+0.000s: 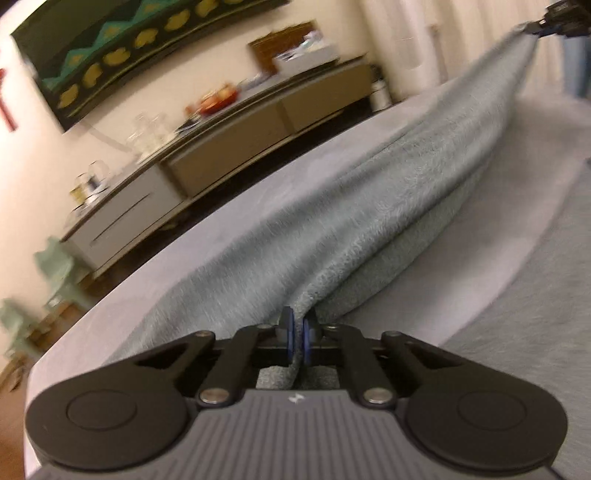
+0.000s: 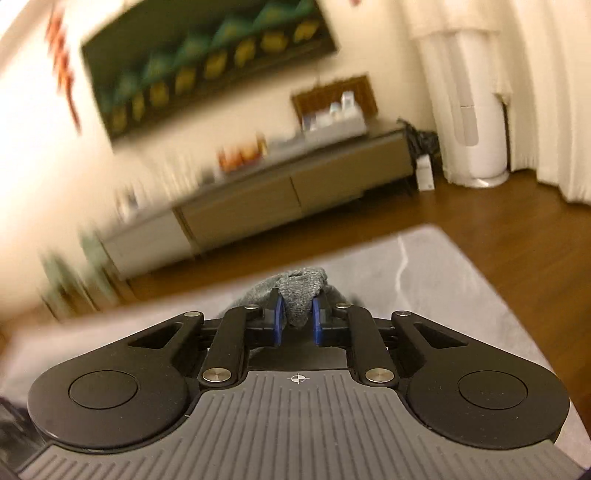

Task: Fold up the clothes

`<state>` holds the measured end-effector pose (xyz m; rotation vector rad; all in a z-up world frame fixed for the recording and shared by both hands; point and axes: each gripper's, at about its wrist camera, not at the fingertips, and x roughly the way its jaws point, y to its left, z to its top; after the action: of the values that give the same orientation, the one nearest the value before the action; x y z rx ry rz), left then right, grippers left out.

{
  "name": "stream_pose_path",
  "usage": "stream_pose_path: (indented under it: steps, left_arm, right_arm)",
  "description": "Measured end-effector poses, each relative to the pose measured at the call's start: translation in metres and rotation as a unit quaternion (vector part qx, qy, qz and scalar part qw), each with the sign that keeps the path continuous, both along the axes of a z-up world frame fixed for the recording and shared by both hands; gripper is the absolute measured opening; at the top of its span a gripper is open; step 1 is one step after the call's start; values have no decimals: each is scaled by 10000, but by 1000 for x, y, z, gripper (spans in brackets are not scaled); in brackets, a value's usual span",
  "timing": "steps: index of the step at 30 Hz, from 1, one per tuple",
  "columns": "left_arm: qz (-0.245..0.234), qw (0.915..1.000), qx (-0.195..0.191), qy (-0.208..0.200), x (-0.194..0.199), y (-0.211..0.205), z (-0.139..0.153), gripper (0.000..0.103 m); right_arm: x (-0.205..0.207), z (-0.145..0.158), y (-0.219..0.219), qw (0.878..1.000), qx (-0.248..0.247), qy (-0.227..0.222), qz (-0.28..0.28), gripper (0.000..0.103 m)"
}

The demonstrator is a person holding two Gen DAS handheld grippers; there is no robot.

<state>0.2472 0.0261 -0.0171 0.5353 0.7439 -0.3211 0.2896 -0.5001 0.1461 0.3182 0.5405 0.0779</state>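
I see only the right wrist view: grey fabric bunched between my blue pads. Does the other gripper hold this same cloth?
Observer: Yes. The left gripper is shut on the grey cloth at a near corner.
Operator: Is the cloth lifted or lying flat?
Observer: It rises from the pale table cover toward the right gripper, far at the upper right.
Operator: Is it one layer?
Observer: No, a fold hangs below the top ridge.

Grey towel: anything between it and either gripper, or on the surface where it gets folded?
Nothing visible. The left gripper is shut on one end of the grey towel, the right gripper is shut on a bunched end. The towel stretches between them over the grey surface, which shows bare around it.
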Motion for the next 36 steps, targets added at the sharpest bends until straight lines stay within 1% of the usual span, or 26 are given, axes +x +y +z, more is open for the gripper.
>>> stream_pose_path:
  steps: [1, 3, 5, 6, 7, 8, 9, 10, 12, 13, 14, 15, 16, 18, 20, 22, 23, 24, 25, 26, 27, 28, 30, 32, 34, 36]
  left_arm:
    - [-232, 9996, -57, 156, -4, 0, 0, 6]
    - [-444, 9982, 76, 397, -9, -6, -13, 14]
    - [-422, 9977, 304, 445, -15, -9, -22, 18]
    - [-376, 9981, 281, 394, -18, -5, -18, 20]
    - [-324, 9987, 233, 331, -22, 0, -12, 26]
    - [-211, 9995, 99, 223, -27, 10, -2, 32]
    - [-88, 9999, -50, 106, -31, 20, 8, 37]
    - [114, 9997, -214, -14, -35, 34, 21, 45]
    - [523, 9978, -400, -121, -42, 64, 36, 46]
    - [708, 9968, -371, -89, -44, 79, 37, 46]
    - [890, 9955, -324, -50, -45, 94, 37, 46]
    - [1068, 9939, -275, 0, -46, 108, 35, 45]
    - [1244, 9920, -225, 52, -46, 122, 32, 45]
    - [1593, 9870, -148, 163, -51, 148, 29, 44]
    - [1809, 9832, -107, 203, -60, 168, 28, 43]
    - [1875, 9820, -115, 204, -73, 185, 30, 43]
    - [1870, 9821, -110, 204, -80, 189, 31, 43]
    - [1859, 9823, -104, 205, -87, 194, 33, 43]
    - [1848, 9825, -78, 220, -93, 196, 33, 43]
    - [1837, 9827, -48, 237, -99, 198, 33, 43]
    - [1843, 9825, -14, 258, -108, 197, 31, 43]
    - [1858, 9822, 23, 289, -116, 198, 30, 43]
    - [1892, 9812, 110, 362, -133, 203, 26, 44]
    - [1939, 9794, 250, 501, -147, 211, 14, 44]
    - [1911, 9799, 362, 443, -162, 217, 4, 46]
    - [1910, 9800, 389, 408, -170, 221, 4, 46]
  right_arm:
    - [-7, 5, -10, 9999, 59, 59, -63, 14]
    - [-13, -22, -14, 9955, -526, 734, -288, 20]
    - [-16, -61, -12, 9808, -1069, 1490, -658, 34]
    - [-19, -71, -9, 9734, -1348, 1688, -760, 37]
    - [-25, -71, -4, 9674, -1670, 1720, -823, 43]
    - [-35, -61, 4, 9640, -1944, 1581, -893, 52]
    - [-48, -44, 14, 9633, -2125, 1328, -966, 54]
    - [-63, -29, 25, 9650, -2195, 1064, -960, 57]
    - [-95, 1, 49, 9681, -2285, 545, -870, 71]
    - [-112, 9, 65, 9744, -2159, 339, -530, 74]
    - [-131, 8, 83, 9800, -1975, 239, -20, 83]
    - [-147, 1, 100, 9816, -1797, 252, 598, 87]
    - [-163, -7, 116, 9787, -1649, 291, 1191, 87]
    - [-188, -35, 147, 9625, -1811, 559, 1943, 86]
    - [-201, -61, 174, 9384, -2518, 802, 2227, 85]
    - [-205, -74, 186, 9251, -2815, 818, 2415, 84]
    - [-203, -78, 186, 9232, -2836, 864, 2444, 78]
    - [-201, -82, 187, 9226, -2829, 943, 2448, 62]
    - [-199, -84, 186, 9252, -2740, 1090, 2387, 48]
    - [-197, -83, 181, 9284, -2637, 1186, 2332, 39]
    - [-196, -81, 176, 9314, -2534, 1282, 2275, 21]
    - [-195, -76, 170, 9366, -2413, 1317, 2171, 17]
    - [-203, -48, 142, 9647, -1793, 987, 1660, 17]
    - [-221, -25, 92, 9896, -735, 603, 1079, 16]
    - [-240, -22, 39, 9977, 176, 504, 412, 15]
    - [-254, -39, -6, 9926, 837, 875, -97, 15]
